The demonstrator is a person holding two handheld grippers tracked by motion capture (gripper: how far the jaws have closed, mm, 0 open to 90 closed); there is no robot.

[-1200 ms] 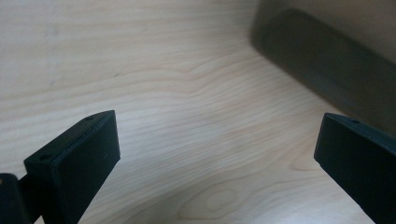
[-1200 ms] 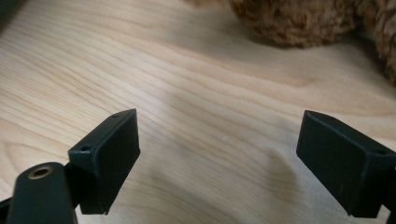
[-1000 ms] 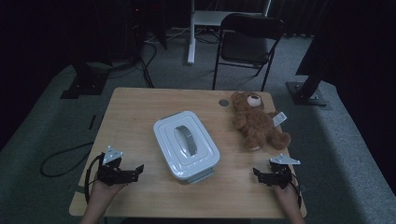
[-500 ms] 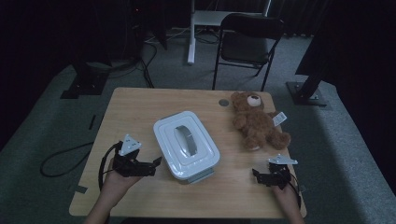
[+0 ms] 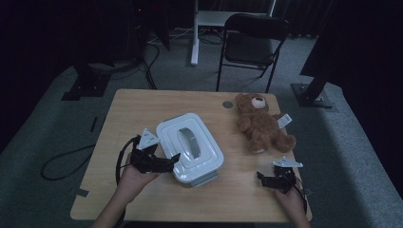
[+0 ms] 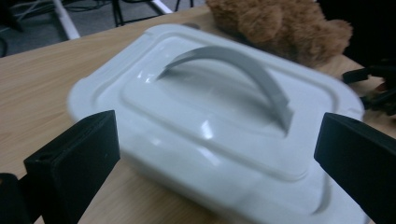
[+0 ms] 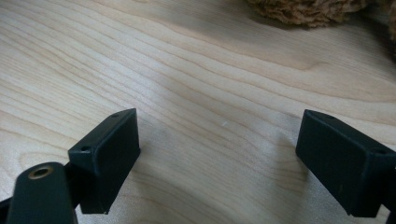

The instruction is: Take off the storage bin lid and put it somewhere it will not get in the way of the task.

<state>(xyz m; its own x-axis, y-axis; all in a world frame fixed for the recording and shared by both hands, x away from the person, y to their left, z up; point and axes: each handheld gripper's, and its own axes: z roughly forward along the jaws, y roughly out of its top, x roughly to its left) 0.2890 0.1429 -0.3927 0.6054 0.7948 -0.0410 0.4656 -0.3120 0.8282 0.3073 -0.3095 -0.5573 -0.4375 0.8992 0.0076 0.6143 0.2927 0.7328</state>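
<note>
Reaching left gripper (image 5: pixel 172 160) toward unlabelled box (image 5: pixel 190 147).

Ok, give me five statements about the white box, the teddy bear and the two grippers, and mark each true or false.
1. The left gripper is open, its jaws beside the white box. True.
2. The lid of the white box has been taken off. False: the lid sits on the box, its grey handle arched on top.
3. The right gripper holds the teddy bear. False: it is open over bare table, apart from the bear.
4. The teddy bear lies on the table to the right of the box. True.
5. The teddy bear sits on the chair. False: the chair seat holds nothing.
</note>
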